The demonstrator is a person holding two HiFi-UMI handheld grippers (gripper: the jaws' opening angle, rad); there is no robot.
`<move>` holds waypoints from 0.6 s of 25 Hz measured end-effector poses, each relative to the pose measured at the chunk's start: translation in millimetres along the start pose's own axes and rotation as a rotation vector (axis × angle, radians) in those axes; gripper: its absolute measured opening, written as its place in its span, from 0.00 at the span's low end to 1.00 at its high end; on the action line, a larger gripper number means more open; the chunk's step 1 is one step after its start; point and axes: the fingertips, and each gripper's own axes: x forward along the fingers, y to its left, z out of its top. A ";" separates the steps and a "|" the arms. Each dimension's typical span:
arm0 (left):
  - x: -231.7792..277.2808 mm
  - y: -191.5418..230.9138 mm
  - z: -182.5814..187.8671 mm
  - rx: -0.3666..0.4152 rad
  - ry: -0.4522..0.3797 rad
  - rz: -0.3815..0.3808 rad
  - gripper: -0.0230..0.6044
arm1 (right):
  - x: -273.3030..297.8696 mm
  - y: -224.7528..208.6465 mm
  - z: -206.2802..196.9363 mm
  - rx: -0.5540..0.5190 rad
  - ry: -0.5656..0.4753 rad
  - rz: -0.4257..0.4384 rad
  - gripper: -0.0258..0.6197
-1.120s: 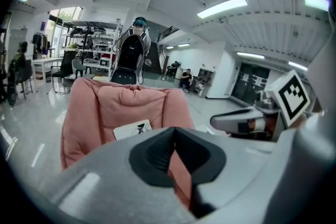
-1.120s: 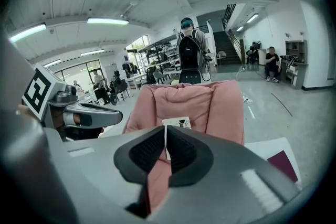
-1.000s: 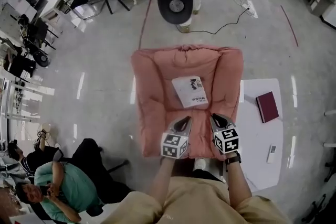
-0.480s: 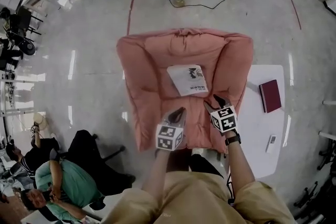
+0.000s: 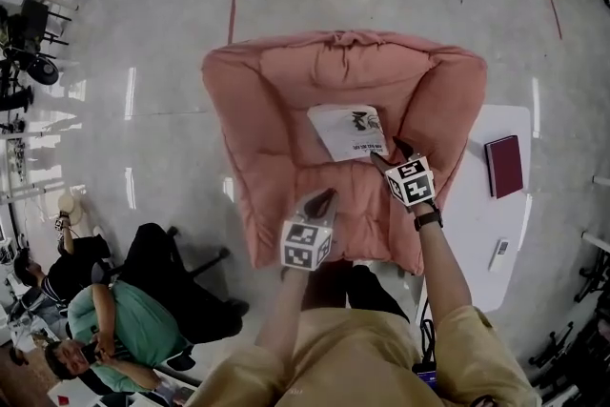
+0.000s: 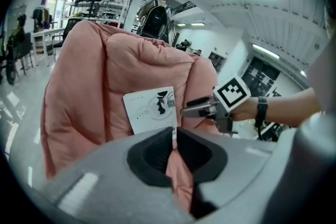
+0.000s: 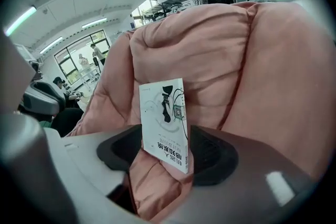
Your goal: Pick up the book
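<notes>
Pink armchair (image 5: pixel 257 100) fills the field ahead of both tools. Book (image 5: pixel 348 131) lies cover-up on its seat, dead ahead of the right gripper (image 5: pixel 388 152). The book's near short edge sits in the gap between the jaws, long axis running away from the tips, slightly leftward. Jaws have just been opening; now spread wide, pads clear of the cover. Left gripper (image 5: pixel 322 202): well short of the book, jaws pressed together, empty. Judgement: right hand nearer, takes the near edge.
</notes>
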 end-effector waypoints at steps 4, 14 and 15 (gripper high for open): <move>1.3 4.5 -11.1 -0.006 0.020 0.002 0.07 | 23.5 -4.3 13.3 -0.053 -0.009 0.011 0.49; 10.8 15.9 -15.6 -0.044 0.018 0.011 0.04 | 66.2 -21.1 28.5 -0.155 0.005 0.033 0.44; 11.0 17.9 -16.8 -0.048 0.018 0.013 0.04 | 70.1 -19.5 28.7 -0.159 0.005 0.039 0.43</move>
